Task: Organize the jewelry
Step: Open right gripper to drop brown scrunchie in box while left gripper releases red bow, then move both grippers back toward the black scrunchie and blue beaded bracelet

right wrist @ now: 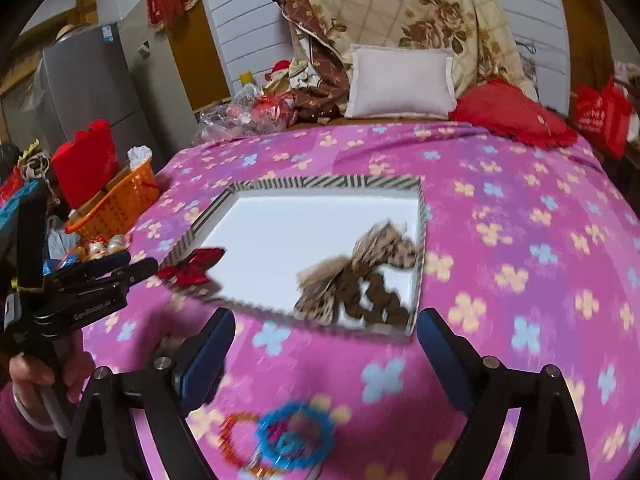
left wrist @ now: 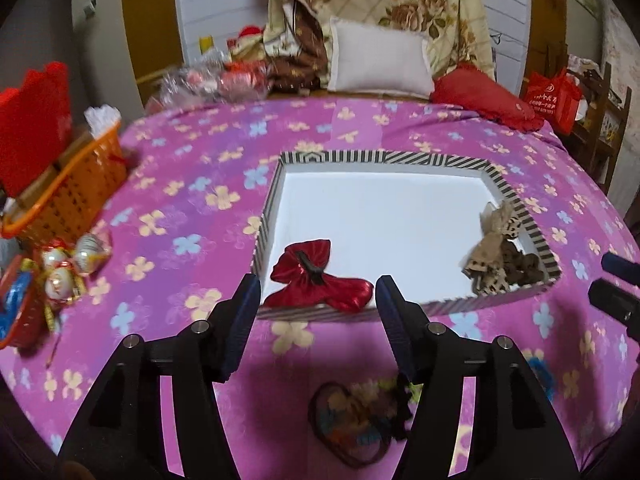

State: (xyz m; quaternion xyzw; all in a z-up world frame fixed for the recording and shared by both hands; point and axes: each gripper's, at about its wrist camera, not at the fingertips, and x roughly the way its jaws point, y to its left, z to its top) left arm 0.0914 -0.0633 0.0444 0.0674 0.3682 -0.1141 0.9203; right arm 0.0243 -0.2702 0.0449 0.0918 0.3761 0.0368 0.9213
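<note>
A shallow white tray with a striped rim [left wrist: 384, 157] [right wrist: 320, 181] lies on the pink flowered bedspread. A red satin bow clip [left wrist: 340, 292] [right wrist: 192, 268] rests in its near left corner. A beige leopard-print bow [left wrist: 494, 240] [right wrist: 372, 256] and a brown hair piece [left wrist: 520, 264] [right wrist: 376, 296] lie at its right side. My left gripper [left wrist: 317, 284] [right wrist: 136, 266] hovers open just short of the red bow, nothing between its fingers. My right gripper [right wrist: 326, 316] [left wrist: 612, 282] is open and empty before the tray's near right corner. Beneath it lie a blue scrunchie [right wrist: 296, 432] and an orange hair tie [right wrist: 232, 436].
A heap of hair ties [left wrist: 356, 420] sits on the bed under the left gripper. An orange basket [left wrist: 68, 192] and shiny ornaments [left wrist: 68, 264] crowd the left edge. A white pillow [left wrist: 380, 60], a red cushion [left wrist: 480, 96] and a folded quilt line the far side.
</note>
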